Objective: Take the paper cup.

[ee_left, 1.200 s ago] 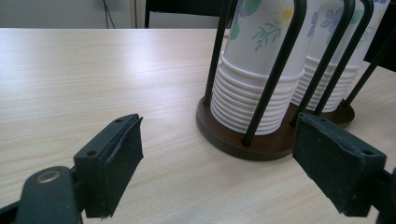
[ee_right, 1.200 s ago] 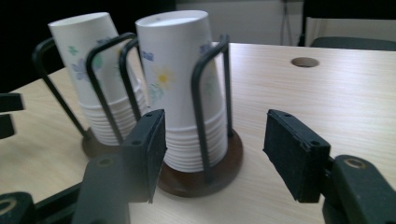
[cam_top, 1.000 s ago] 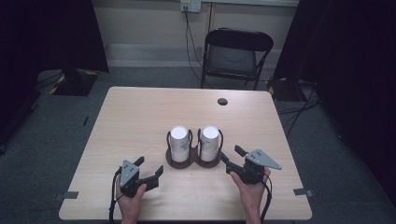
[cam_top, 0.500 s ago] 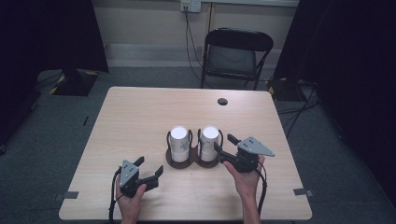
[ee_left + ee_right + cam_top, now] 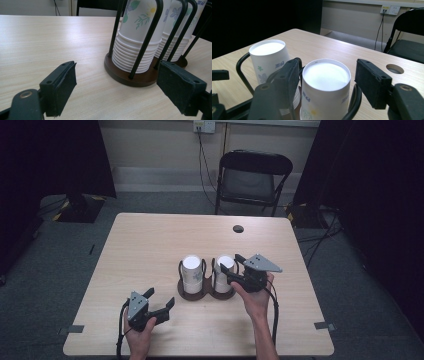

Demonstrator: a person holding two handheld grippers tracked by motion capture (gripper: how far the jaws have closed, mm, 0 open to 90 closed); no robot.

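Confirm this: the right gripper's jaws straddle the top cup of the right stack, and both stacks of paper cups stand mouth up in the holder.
One thing is wrong: the cups stand mouth down, closed bottoms up, as the right gripper view shows. The right gripper does straddle the right stack's top cup in the holder.

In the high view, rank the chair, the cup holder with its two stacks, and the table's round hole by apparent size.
1. Chair, though it stands farther back.
2. Cup holder with its stacks.
3. Round hole, clearly smallest.

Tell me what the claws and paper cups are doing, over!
Right claw open, jaws astride the right cup stack, just widened. Left claw open, empty, low by the cup holder. Nothing in the way.
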